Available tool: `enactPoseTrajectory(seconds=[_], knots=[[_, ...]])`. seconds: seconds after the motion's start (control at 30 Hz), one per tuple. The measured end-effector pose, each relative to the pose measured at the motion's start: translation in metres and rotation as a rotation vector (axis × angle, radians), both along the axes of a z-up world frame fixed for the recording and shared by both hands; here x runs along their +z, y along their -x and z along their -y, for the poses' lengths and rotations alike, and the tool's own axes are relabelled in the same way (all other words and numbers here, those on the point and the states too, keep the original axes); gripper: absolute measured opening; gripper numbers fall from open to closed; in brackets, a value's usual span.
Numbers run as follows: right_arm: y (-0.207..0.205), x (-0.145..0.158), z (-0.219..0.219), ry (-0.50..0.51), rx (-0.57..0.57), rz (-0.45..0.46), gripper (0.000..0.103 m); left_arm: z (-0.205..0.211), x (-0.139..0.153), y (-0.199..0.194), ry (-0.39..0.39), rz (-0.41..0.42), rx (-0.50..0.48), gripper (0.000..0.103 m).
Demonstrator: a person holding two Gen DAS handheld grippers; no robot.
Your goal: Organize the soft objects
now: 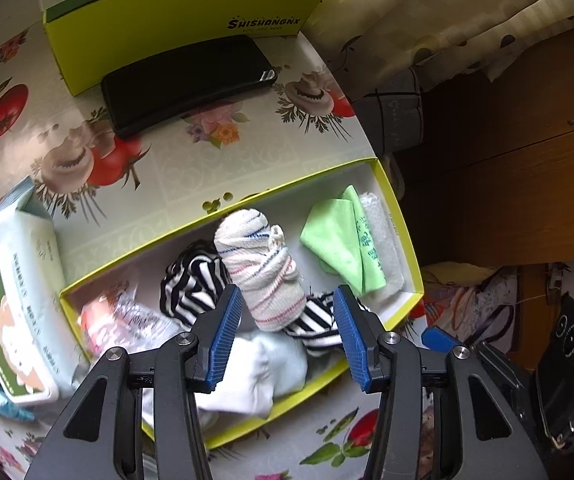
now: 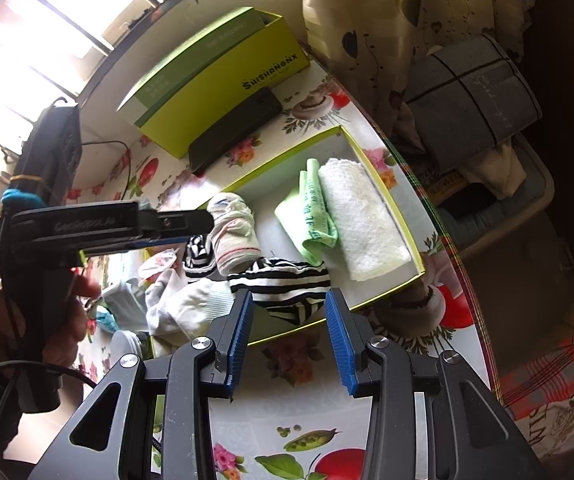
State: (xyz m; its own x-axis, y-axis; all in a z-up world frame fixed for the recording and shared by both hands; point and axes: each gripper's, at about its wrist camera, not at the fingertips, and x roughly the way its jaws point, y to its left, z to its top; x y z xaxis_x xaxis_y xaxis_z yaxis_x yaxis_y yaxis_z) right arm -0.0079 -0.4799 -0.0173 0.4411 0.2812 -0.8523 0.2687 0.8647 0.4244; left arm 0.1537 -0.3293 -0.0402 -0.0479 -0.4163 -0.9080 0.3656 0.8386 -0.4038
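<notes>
**Claws idle above part-filled box**

Left claw (image 1: 287, 336) and right claw (image 2: 289, 336) both hang wide, holding nothing. Inside the yellow box (image 1: 401, 216): green cloth (image 1: 339, 236) and white towel (image 2: 361, 220) folded neatly; rolled towel (image 1: 263, 272), striped garment (image 2: 283, 280) and white socks (image 1: 255, 376) lie jumbled, seemingly unsorted. Floral desk (image 1: 191, 168); curtain (image 2: 387, 12) beyond.

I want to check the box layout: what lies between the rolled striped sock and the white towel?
The folded green cloth lies between sock and towel, in both views.
</notes>
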Motion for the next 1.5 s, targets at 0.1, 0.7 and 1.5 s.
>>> enactPoseTrajectory(seconds=[0.1, 0.7, 1.5], knots=[[-0.001, 0.006, -0.006, 0.008, 0.014, 0.007, 0.037, -0.010, 0.008, 0.008, 0.010, 0.011, 0.011, 0.049], [-0.005, 0.040, -0.071, 0.066, 0.141, 0.017, 0.038, -0.088, 0.057, 0.060, 0.009, 0.172, 0.058, 0.049], [-0.011, 0.048, -0.196, 0.097, 0.409, -0.022, 0.043, -0.216, 0.065, 0.107, 0.008, 0.213, 0.288, 0.049]])
